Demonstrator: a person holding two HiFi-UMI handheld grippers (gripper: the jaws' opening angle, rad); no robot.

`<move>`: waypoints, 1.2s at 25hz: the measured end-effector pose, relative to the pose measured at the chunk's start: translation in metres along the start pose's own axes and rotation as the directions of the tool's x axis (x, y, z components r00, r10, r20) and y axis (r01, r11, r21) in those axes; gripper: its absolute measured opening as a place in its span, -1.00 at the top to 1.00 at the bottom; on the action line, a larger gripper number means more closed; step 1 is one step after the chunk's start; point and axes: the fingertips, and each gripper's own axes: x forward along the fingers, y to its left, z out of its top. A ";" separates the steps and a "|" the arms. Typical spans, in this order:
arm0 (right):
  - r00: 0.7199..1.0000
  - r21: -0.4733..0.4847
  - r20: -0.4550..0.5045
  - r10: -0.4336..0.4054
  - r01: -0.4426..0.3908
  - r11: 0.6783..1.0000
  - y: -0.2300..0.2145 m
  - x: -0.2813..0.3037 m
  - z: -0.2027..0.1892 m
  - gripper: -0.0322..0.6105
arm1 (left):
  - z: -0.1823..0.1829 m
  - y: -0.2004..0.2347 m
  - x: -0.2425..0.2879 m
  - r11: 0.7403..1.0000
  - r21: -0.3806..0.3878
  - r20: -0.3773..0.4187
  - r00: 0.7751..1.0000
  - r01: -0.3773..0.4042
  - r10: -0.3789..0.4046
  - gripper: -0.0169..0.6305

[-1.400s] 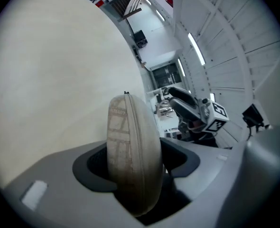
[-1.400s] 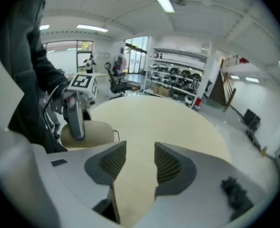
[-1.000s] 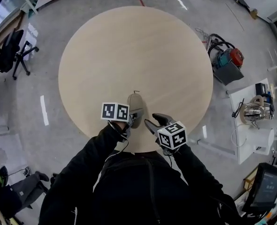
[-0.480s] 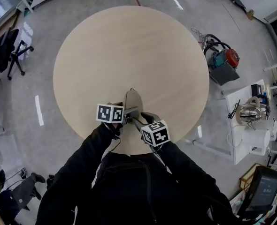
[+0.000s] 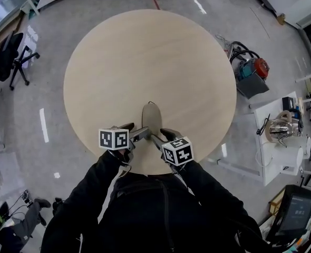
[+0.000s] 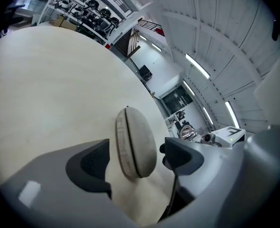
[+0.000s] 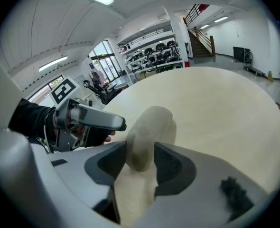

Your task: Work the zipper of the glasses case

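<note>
Left gripper (image 6: 136,156) stands released, its jaws spread wide after just easing in a little; the near end of the glasses case (image 5: 152,118) sits in the gap between them, but neither pad presses on it; seen from the head view, this gripper comes in from the left of the case, its marker cube (image 5: 114,138) just over the table's near edge. Right gripper (image 7: 140,163) is clenched on the case; its own view shows both dark pads against the sides of the case's near end, with no gap on either side; its marker cube (image 5: 177,151) hangs just beside the left one, and the two sets of jaws meet at the same end of the case.

Beige and oval, the glasses case lies on the round, pale wooden table (image 5: 145,57), close to the edge nearest the person, its long axis pointing away from them; the zipper (image 6: 128,141) shows as a dark line along its side in the left gripper view; a thin dark bit sticks out at the far tip, and whether that is the pull I cannot tell. Black sleeves (image 5: 92,194) reach to both grippers; an office chair (image 5: 8,57) stands on the grey floor well apart from the table.
</note>
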 end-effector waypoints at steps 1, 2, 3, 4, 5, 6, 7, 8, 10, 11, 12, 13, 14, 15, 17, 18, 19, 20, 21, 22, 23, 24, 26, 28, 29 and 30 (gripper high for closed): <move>1.000 0.009 0.005 -0.004 0.004 1.000 -0.001 -0.002 0.000 0.31 | -0.001 0.000 -0.005 1.000 0.000 0.009 1.000 -0.003 0.003 -0.20; 1.000 0.020 0.010 -0.008 0.008 1.000 -0.001 -0.005 0.000 0.31 | -0.003 0.000 -0.011 1.000 0.005 0.013 1.000 -0.006 0.006 -0.20; 1.000 0.032 0.016 -0.013 0.013 0.999 -0.003 -0.008 0.000 0.31 | -0.005 0.000 -0.016 1.000 0.013 0.015 1.000 -0.008 0.007 -0.20; 1.000 0.047 0.023 -0.020 0.018 0.999 -0.004 -0.012 -0.001 0.31 | -0.008 -0.002 -0.022 1.000 0.023 0.018 1.000 -0.008 0.007 -0.20; 0.999 0.063 0.031 -0.026 0.024 0.998 -0.007 -0.017 -0.002 0.31 | -0.010 -0.003 -0.027 0.999 0.031 0.023 1.000 -0.009 0.008 -0.17; 0.999 0.082 0.040 -0.032 0.029 0.996 -0.009 -0.022 -0.004 0.31 | -0.012 -0.005 -0.032 0.999 0.037 0.031 0.999 -0.010 0.009 -0.14; 0.998 0.102 0.049 -0.038 0.033 0.994 -0.012 -0.028 -0.007 0.31 | -0.014 -0.007 -0.037 0.999 0.040 0.040 0.999 -0.009 0.008 -0.11; 0.997 0.123 0.058 -0.045 0.038 0.992 -0.014 -0.034 -0.010 0.31 | -0.017 -0.010 -0.042 0.999 0.042 0.049 0.999 -0.007 0.005 -0.07; 0.995 0.165 0.076 -0.061 0.048 0.985 -0.018 -0.047 -0.016 0.31 | -0.022 -0.016 -0.050 0.999 0.049 0.061 0.998 0.004 -0.007 -0.01; 0.994 0.185 0.085 -0.072 0.055 0.981 -0.019 -0.053 -0.019 0.31 | -0.026 -0.019 -0.055 0.998 0.056 0.063 0.998 0.010 -0.014 0.02; 0.992 0.203 0.094 -0.082 0.062 0.977 -0.019 -0.059 -0.021 0.31 | -0.029 -0.022 -0.059 0.998 0.066 0.062 0.998 0.017 -0.022 0.03; 0.990 0.218 0.105 -0.093 0.068 0.973 -0.019 -0.065 -0.022 0.31 | -0.033 -0.025 -0.062 0.997 0.078 0.062 0.998 0.025 -0.030 0.06; 0.988 0.230 0.116 -0.103 0.074 0.970 -0.018 -0.070 -0.023 0.31 | -0.036 -0.028 -0.066 0.995 0.092 0.062 0.997 0.033 -0.039 0.09; 0.985 0.239 0.129 -0.111 0.078 0.968 -0.016 -0.074 -0.023 0.32 | -0.040 -0.032 -0.069 0.993 0.107 0.063 0.997 0.040 -0.047 0.15; 0.980 0.243 0.153 -0.125 0.086 0.966 -0.010 -0.082 -0.021 0.34 | -0.046 -0.039 -0.074 0.988 0.141 0.064 0.996 0.055 -0.064 0.24; 0.978 0.236 0.163 -0.131 0.091 0.968 -0.006 -0.086 -0.020 0.34 | -0.049 -0.043 -0.075 0.986 0.157 0.064 0.995 0.061 -0.071 0.31; 0.976 0.222 0.172 -0.135 0.095 0.970 -0.002 -0.089 -0.018 0.35 | -0.051 -0.047 -0.077 0.983 0.173 0.065 0.995 0.065 -0.077 0.36; 0.974 0.205 0.181 -0.136 0.098 0.974 0.003 -0.093 -0.017 0.35 | -0.053 -0.051 -0.078 0.980 0.189 0.066 0.994 0.068 -0.082 0.41; 0.972 0.187 0.191 -0.134 0.098 0.977 0.008 -0.095 -0.015 0.36 | -0.055 -0.055 -0.079 0.976 0.208 0.069 0.994 0.069 -0.085 0.46; 0.971 0.171 0.202 -0.129 0.094 0.981 0.013 -0.098 -0.013 0.36 | -0.055 -0.060 -0.080 0.971 0.229 0.073 0.994 0.069 -0.087 0.51; 0.969 0.159 0.215 -0.122 0.088 0.983 0.018 -0.101 -0.010 0.36 | -0.055 -0.065 -0.082 0.965 0.253 0.076 0.993 0.067 -0.089 0.57; 0.966 0.150 0.230 -0.114 0.080 0.985 0.022 -0.104 -0.007 0.37 | -0.055 -0.070 -0.083 0.959 0.277 0.079 0.993 0.064 -0.089 0.63; 0.959 0.140 0.264 -0.098 0.063 0.988 0.029 -0.111 -0.001 0.39 | -0.055 -0.085 -0.088 0.944 0.323 0.082 0.992 0.065 -0.096 0.93; 0.950 0.133 0.301 -0.081 0.043 0.990 0.034 -0.121 0.002 0.40 | -0.057 -0.107 -0.094 0.929 0.364 0.087 0.990 0.075 -0.114 0.93; 0.945 0.127 0.319 -0.071 0.031 0.991 0.038 -0.128 0.003 0.42 | -0.060 -0.118 -0.097 0.921 0.383 0.090 0.989 0.075 -0.118 0.93; 0.941 0.119 0.334 -0.059 0.020 0.993 0.041 -0.135 0.003 0.43 | -0.063 -0.130 -0.100 0.913 0.403 0.096 0.989 0.068 -0.116 0.93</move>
